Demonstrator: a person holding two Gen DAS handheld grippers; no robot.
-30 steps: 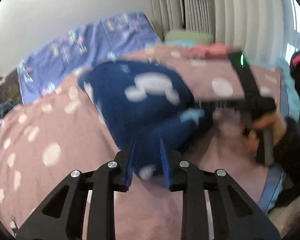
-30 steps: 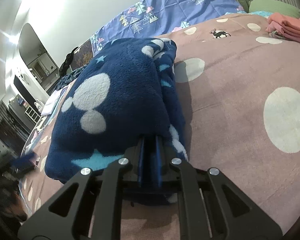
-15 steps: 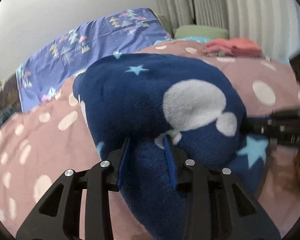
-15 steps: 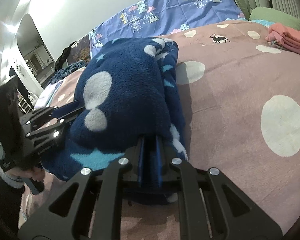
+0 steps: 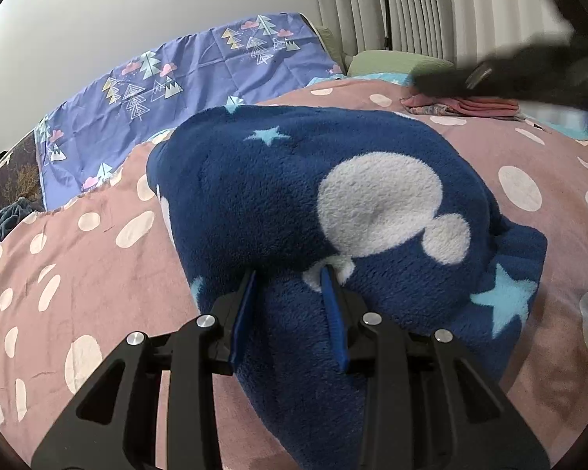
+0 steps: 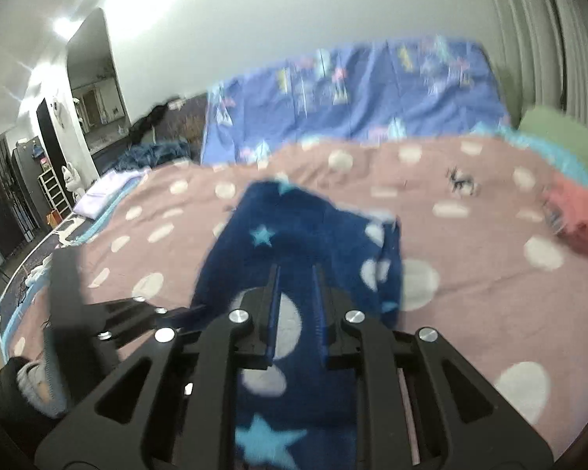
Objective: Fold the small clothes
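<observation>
A dark blue fleece garment [image 5: 294,180] with white mouse-head shapes and light blue stars lies folded in a bundle on the pink dotted bedspread [image 5: 98,274]. My left gripper [image 5: 290,278] has its jaws a hand's width apart around a fold of the fleece at its near edge. My right gripper [image 6: 296,270] is open and lifted above the garment [image 6: 305,231], with nothing between its fingers. The right gripper shows blurred at the top right of the left wrist view [image 5: 509,74]. The left gripper shows at the lower left of the right wrist view [image 6: 145,313].
A purple quilt [image 5: 176,82] with tree prints lies at the head of the bed. Folded pink clothes [image 5: 466,105] and a green pillow [image 5: 396,62] sit at the far right. Curtains hang behind. Shelves and a doorway [image 6: 51,172] stand beyond the bed's left side.
My right gripper has let go of the fleece, opened, and risen up and back. My left gripper has stayed around the fold at the near edge. The bundle has settled on the bedspread.
</observation>
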